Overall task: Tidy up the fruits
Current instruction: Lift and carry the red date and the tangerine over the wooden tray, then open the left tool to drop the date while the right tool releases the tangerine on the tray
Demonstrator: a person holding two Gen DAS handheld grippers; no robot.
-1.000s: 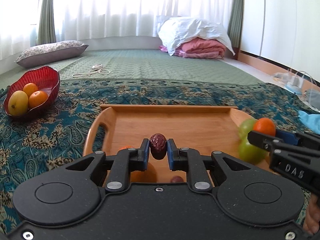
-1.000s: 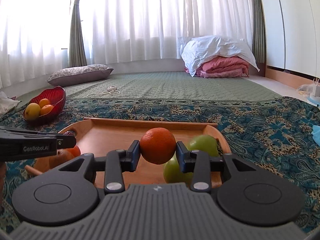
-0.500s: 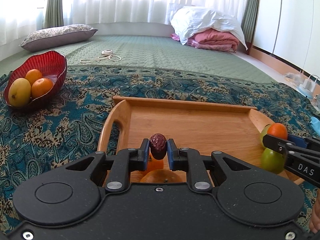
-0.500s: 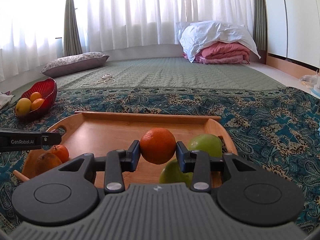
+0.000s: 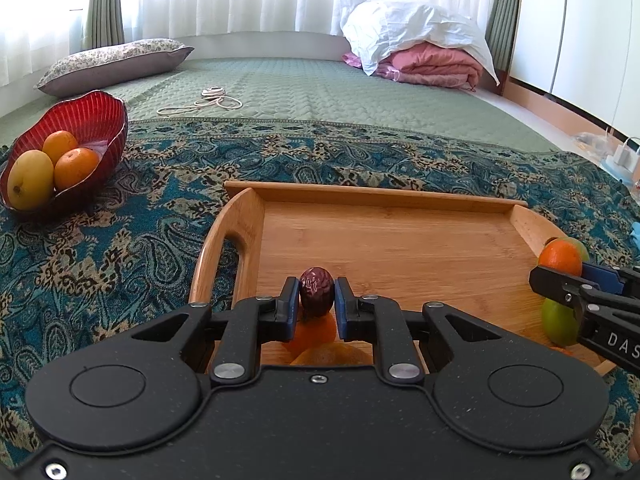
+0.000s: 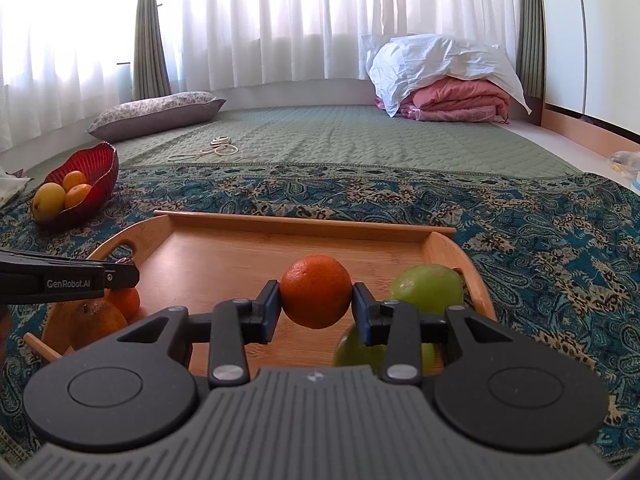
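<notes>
My left gripper (image 5: 316, 297) is shut on a dark red date (image 5: 316, 296), held above the near left part of the wooden tray (image 5: 384, 196). Orange fruits (image 5: 316, 340) lie in the tray just under it. My right gripper (image 6: 316, 300) is shut on a tangerine (image 6: 316, 297), held above the tray (image 6: 304, 221); two green fruits (image 6: 426, 288) lie at the tray's right end. A red bowl (image 5: 86, 120) with a mango (image 5: 30, 179) and two oranges stands on the cloth to the far left; it also shows in the right wrist view (image 6: 94, 164).
The tray rests on a blue patterned cloth (image 5: 132, 232) over a green quilted mat (image 5: 320, 96). A coiled white cord (image 5: 212, 98), a grey pillow (image 5: 112, 60) and folded pink and white bedding (image 5: 424, 52) lie farther back. Chargers sit at the far right (image 5: 624, 156).
Both grippers have risen and pulled back from the tray, each still holding its fruit. The tray and bowl now look lower and farther in both views.
</notes>
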